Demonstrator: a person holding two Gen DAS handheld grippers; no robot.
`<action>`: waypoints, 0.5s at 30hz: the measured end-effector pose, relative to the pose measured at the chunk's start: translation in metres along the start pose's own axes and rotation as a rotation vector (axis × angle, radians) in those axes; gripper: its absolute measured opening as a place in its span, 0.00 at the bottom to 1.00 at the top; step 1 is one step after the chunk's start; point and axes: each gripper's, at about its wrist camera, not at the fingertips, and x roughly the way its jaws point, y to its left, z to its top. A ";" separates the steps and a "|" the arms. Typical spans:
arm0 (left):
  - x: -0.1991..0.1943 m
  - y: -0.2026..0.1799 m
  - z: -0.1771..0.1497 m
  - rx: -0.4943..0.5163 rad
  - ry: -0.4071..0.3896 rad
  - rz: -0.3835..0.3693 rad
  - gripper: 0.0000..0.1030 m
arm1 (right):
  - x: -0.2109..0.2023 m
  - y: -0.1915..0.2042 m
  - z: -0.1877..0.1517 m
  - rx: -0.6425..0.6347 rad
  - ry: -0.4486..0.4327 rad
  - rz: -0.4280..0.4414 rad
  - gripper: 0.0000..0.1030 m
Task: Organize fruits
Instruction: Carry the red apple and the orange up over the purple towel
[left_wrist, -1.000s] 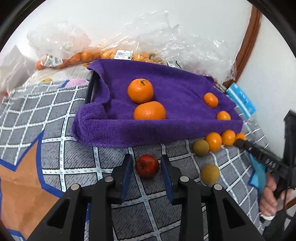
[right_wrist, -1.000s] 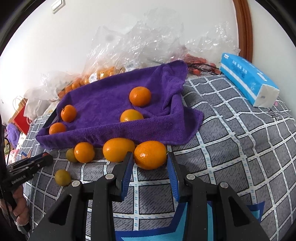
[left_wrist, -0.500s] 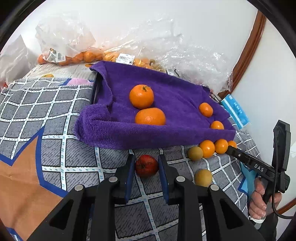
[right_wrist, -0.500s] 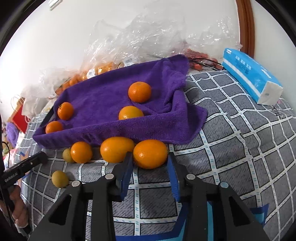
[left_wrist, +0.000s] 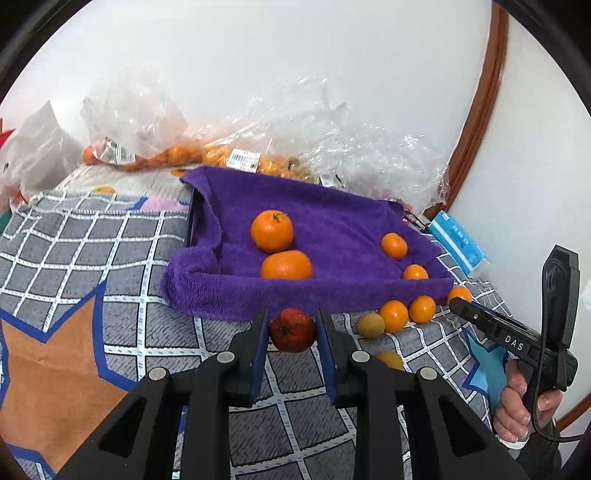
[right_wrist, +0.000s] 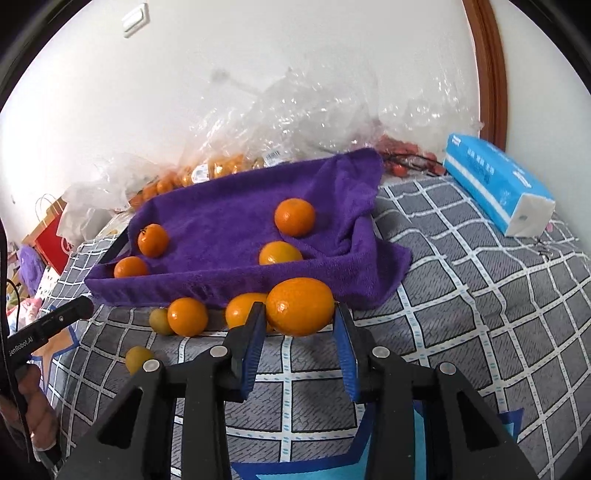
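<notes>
A grid-patterned blanket (left_wrist: 110, 240) carries a purple towel (left_wrist: 332, 221) draped over a tray, four oranges lying on it. Just before its front edge, the right gripper (right_wrist: 300, 325) is clamped on a big orange (right_wrist: 300, 306), and the left gripper (left_wrist: 291, 328) is clamped on a small red fruit (left_wrist: 293, 329).

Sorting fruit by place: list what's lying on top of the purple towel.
Four orange citrus fruits rest on the purple towel: two at one end, two at the other. The towel's raised front fold hides their undersides.
</notes>
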 end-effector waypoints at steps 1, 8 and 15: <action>-0.002 -0.001 0.000 0.005 -0.008 0.003 0.24 | -0.002 0.002 0.000 -0.007 -0.009 -0.001 0.36; -0.004 0.003 0.001 -0.024 -0.028 0.019 0.24 | -0.011 0.010 -0.001 -0.044 -0.062 -0.003 0.36; -0.006 0.001 0.002 -0.018 -0.040 0.018 0.24 | -0.011 0.014 -0.002 -0.066 -0.060 0.014 0.36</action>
